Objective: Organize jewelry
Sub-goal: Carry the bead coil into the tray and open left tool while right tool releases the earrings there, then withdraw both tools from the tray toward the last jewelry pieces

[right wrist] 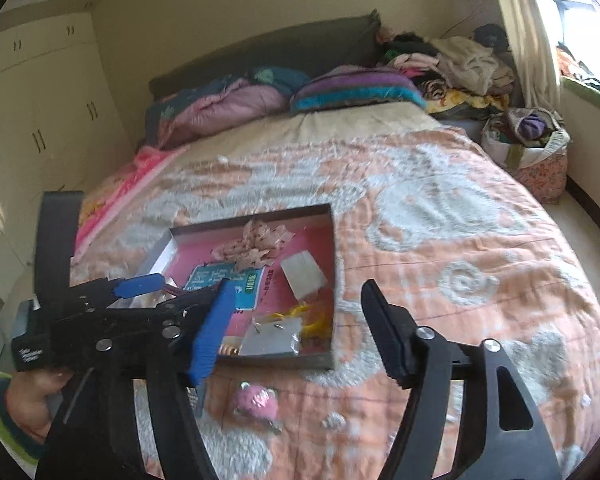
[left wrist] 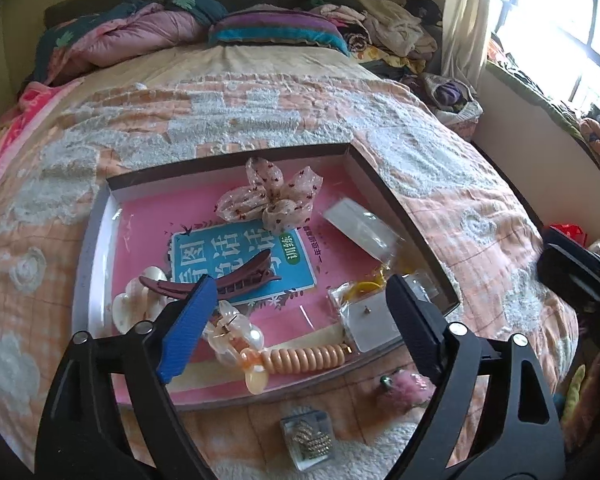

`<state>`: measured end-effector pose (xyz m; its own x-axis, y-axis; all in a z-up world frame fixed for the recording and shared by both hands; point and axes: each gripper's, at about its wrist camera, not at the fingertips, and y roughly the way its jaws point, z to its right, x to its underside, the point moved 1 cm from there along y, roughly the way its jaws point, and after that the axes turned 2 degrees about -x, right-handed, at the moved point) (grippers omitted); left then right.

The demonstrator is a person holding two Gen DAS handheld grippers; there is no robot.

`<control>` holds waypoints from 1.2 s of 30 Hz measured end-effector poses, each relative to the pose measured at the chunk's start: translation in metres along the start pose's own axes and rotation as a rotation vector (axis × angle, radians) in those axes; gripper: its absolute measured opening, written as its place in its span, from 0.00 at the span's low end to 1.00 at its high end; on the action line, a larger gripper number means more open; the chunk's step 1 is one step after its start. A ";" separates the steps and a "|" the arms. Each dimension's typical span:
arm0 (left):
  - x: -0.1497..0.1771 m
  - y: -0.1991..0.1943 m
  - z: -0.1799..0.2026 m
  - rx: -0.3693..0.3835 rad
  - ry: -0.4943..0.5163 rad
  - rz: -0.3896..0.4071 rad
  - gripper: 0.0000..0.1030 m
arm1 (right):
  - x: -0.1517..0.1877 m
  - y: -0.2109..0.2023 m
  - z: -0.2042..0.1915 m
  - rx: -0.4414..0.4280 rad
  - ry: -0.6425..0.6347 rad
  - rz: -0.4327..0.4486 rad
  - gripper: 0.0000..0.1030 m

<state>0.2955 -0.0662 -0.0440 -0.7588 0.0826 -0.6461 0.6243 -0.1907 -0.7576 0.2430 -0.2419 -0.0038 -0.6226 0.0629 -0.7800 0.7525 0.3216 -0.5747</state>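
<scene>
Your left gripper [left wrist: 300, 308] hovers over the near edge of the shallow dark-rimmed cardboard box [left wrist: 388, 196] on the peach-and-white quilted bedspread [left wrist: 260, 120]. Fingers spread wide, nothing between them.

Inside the box, relative to your left fingers:
- Brown plastic alligator hair clip [left wrist: 236, 276] just beyond the blue-padded finger [left wrist: 188, 332], lying across a blue-and-pink printed booklet [left wrist: 244, 256] that lines the box floor.
- White shell-shaped clips [left wrist: 136, 300] on the outer side of that same finger.
- Clear acrylic claw clip with pearl [left wrist: 232, 332] and peach coiled hair tie [left wrist: 308, 358] in the gap between the fingers, close to the near rim.
- Small clear bag with a stud earring on white card [left wrist: 368, 316] just inside the black-padded finger [left wrist: 412, 320]; yellow elastic bands [left wrist: 370, 284] beyond it.
- Sheer dotted fabric bow [left wrist: 272, 196] well ahead, toward the far wall.

Outside the box, on the bedspread under your left fingers: pink fuzzy pom-pom piece [left wrist: 406, 386] near the black-padded finger, and a small clear case of rhinestone pins [left wrist: 310, 442] nearer the camera.

Your right gripper [right wrist: 300, 320] hangs above the box's near right corner, fingers wide apart, empty. From the right wrist view the left gripper [right wrist: 152, 300] sits just outside its blue-padded finger, and the pom-pom lies below the gap. View is blurred; small items there are hard to tell.
</scene>
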 end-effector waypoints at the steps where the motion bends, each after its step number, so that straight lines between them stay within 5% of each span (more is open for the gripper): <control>1: 0.000 -0.004 0.001 0.002 -0.008 0.003 0.79 | -0.001 -0.006 0.003 0.007 0.001 0.005 0.70; 6: 0.005 -0.017 0.010 -0.008 -0.026 0.004 0.90 | 0.003 -0.046 0.019 0.045 0.016 0.050 0.86; 15: 0.027 -0.043 0.039 0.015 -0.049 -0.003 0.91 | 0.020 -0.103 0.037 0.132 -0.030 0.124 0.93; 24: 0.036 -0.077 0.057 -0.004 -0.019 0.036 0.91 | 0.031 -0.151 0.060 0.143 -0.032 0.197 0.94; 36: 0.063 -0.100 0.057 -0.045 -0.009 0.041 0.91 | 0.061 -0.167 0.043 0.113 -0.084 0.186 0.95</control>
<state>0.1744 -0.0980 -0.0041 -0.7342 0.0668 -0.6757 0.6622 -0.1494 -0.7343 0.0888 -0.3324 0.0343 -0.4549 0.0311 -0.8900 0.8747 0.2032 -0.4400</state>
